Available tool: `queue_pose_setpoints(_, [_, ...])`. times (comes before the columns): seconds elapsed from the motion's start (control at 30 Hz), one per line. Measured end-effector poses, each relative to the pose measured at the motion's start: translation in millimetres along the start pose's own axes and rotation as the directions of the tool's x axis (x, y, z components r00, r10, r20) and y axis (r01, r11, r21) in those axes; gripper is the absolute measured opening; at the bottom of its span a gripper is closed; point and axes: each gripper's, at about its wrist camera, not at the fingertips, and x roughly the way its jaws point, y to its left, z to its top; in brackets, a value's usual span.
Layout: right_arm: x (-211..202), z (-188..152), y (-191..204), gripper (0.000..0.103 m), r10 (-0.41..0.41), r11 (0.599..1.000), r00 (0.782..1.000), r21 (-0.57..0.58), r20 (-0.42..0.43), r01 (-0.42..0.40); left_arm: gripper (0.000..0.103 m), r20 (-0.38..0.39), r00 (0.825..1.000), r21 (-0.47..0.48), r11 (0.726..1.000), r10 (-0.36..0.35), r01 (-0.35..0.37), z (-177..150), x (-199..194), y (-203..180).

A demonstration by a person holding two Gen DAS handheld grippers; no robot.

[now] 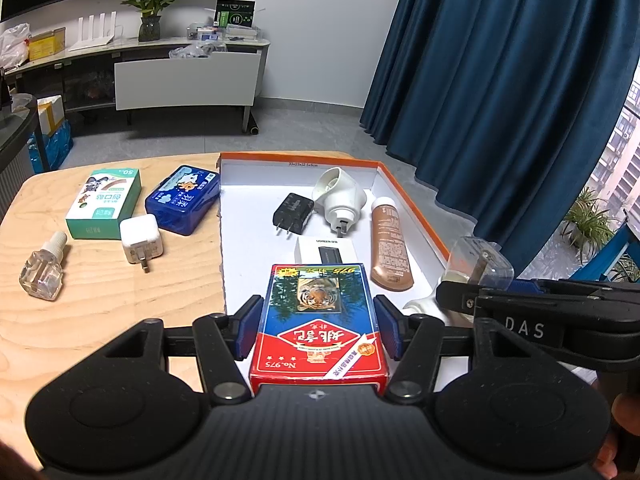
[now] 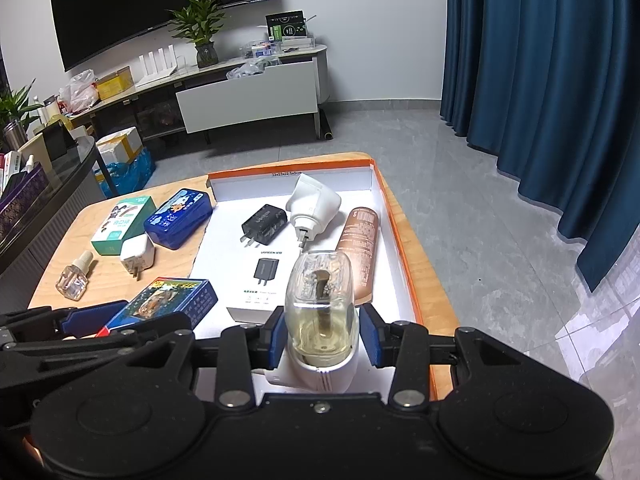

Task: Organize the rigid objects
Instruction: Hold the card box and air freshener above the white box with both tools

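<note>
Looks like a home living room: wall-mounted television point(image 2: 160, 4), low media console point(image 2: 224, 80) with potted plant point(image 2: 200, 28), blue curtains point(image 2: 540, 80)

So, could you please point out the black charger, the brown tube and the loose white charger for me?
black charger point(image 1: 293, 209): left wrist view, top face of its body.
brown tube point(image 1: 389, 245): left wrist view, middle of its label.
white charger point(image 2: 138, 256): right wrist view, top face of its body.

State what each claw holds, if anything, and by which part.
Left claw: card box, by its long sides. Right claw: repellent bottle, by its sides.
</note>
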Motion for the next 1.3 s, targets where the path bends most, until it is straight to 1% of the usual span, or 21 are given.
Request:
queue_pose_setpoints(1.03, [2.2,-7.8,2.2,0.048,0.000,1.000,1.000,-0.004,-0.013,0.000,0.060,-0.001,1.000,-0.004,1.000,0.003,-0.003,-1.4,0.6,0.3])
queue_pose_setpoints(1.3, [2.1,-5.5,2.4,0.048,-0.001,1.000,1.000,-0.011,-0.018,0.000,0.060,-0.003,1.000,-0.005,1.000,0.004,-0.004,-1.4,0.5,0.7])
